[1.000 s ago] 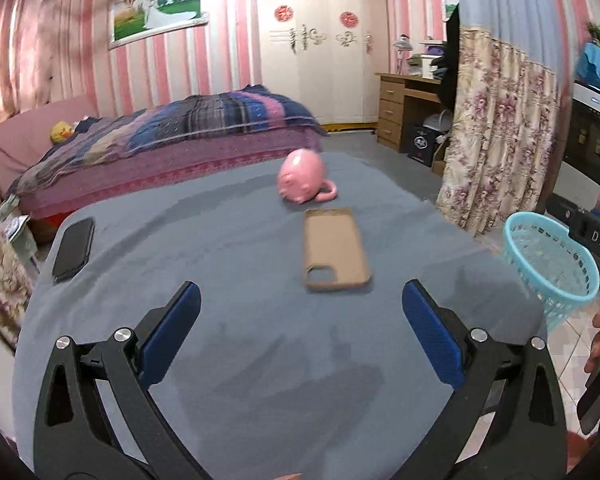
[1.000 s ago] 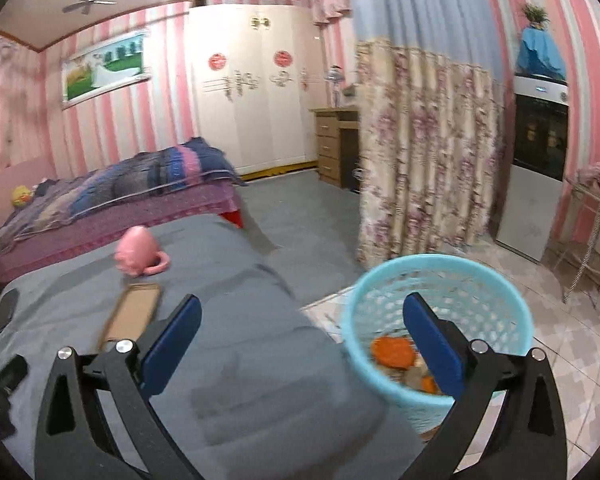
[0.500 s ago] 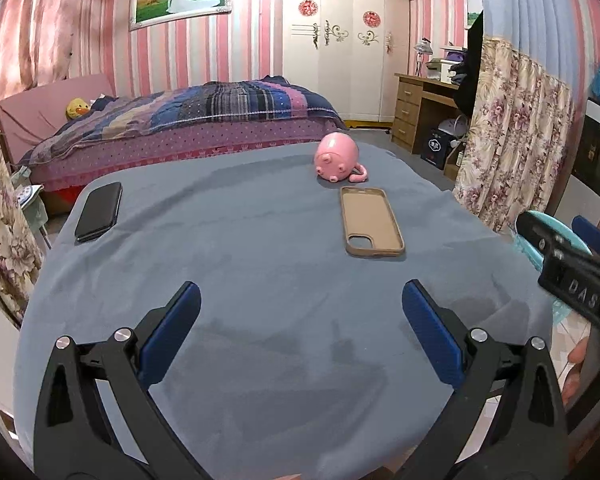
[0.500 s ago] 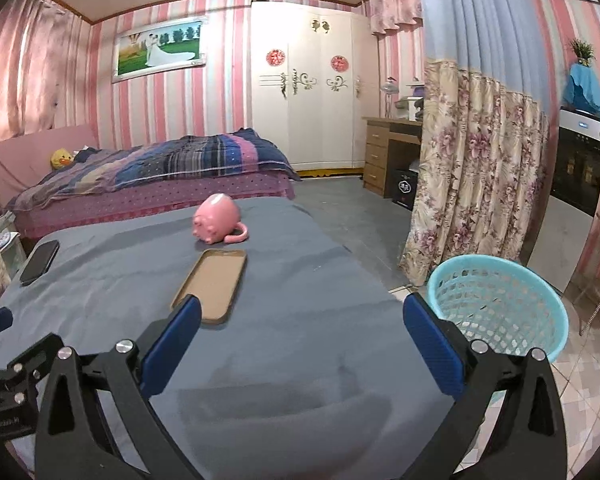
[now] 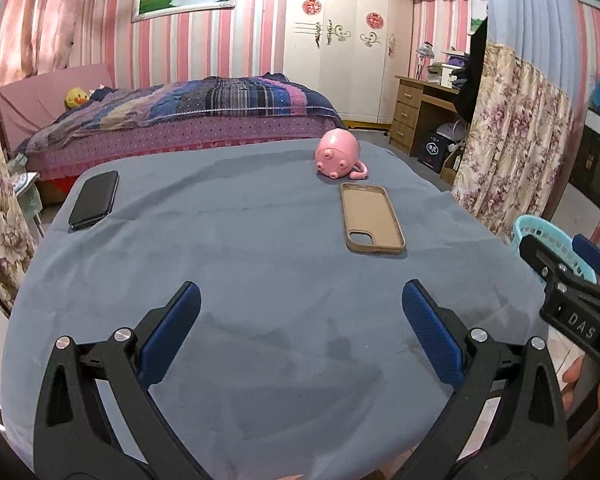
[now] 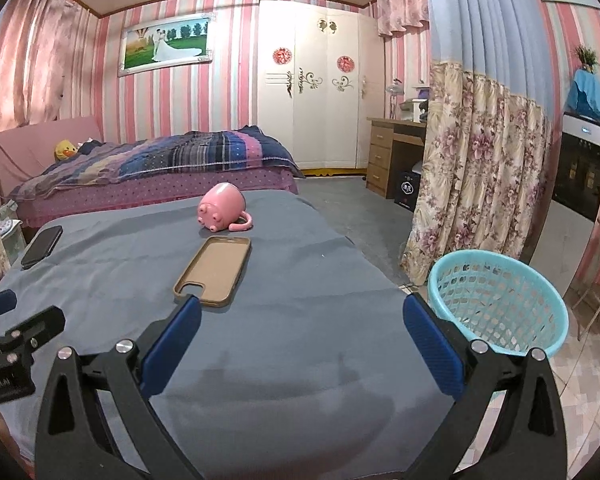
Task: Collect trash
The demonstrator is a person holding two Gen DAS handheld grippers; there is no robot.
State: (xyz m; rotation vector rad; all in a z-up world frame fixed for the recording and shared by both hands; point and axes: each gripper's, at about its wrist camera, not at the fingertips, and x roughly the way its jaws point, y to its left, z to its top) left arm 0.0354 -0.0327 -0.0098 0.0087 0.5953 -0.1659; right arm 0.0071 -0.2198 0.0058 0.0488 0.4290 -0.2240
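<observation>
Trash basket (image 6: pixel 500 300): a turquoise plastic mesh basket, upright on the tiled floor just beside the right-hand edge of the table (image 6: pixel 300 320). In the right wrist view its rim and lattice wall are visible; its contents cannot be made out from this angle. In the left wrist view only part of the rim shows at the far right, behind the other tool.

Table: covered with a grey-blue cloth. Items on the cloth:
- Pink pig-shaped mug (image 5: pixel 338 154), lying on its side near the far edge, handle touching the cloth.
- Tan phone case (image 5: pixel 372 218), lying flat with its inner side up, just in front of the mug and apart from it.
- Black phone (image 5: pixel 94 199), lying flat near the far left corner, well apart from the other two items.

Left gripper (image 5: pixel 300 332): jaws spread wide, nothing between the blue pads, positioned above the near part of the cloth.

Right gripper (image 6: pixel 302 344): jaws likewise spread wide and empty, above the near right part of the table, with the right finger in line with the basket rim. Its body appears at the right edge of the left wrist view, held by a hand (image 5: pixel 592 384).

Background: a bed (image 6: pixel 160 168) with a striped blanket, a white wardrobe (image 6: pixel 312 88) and a floral curtain (image 6: pixel 480 168).
</observation>
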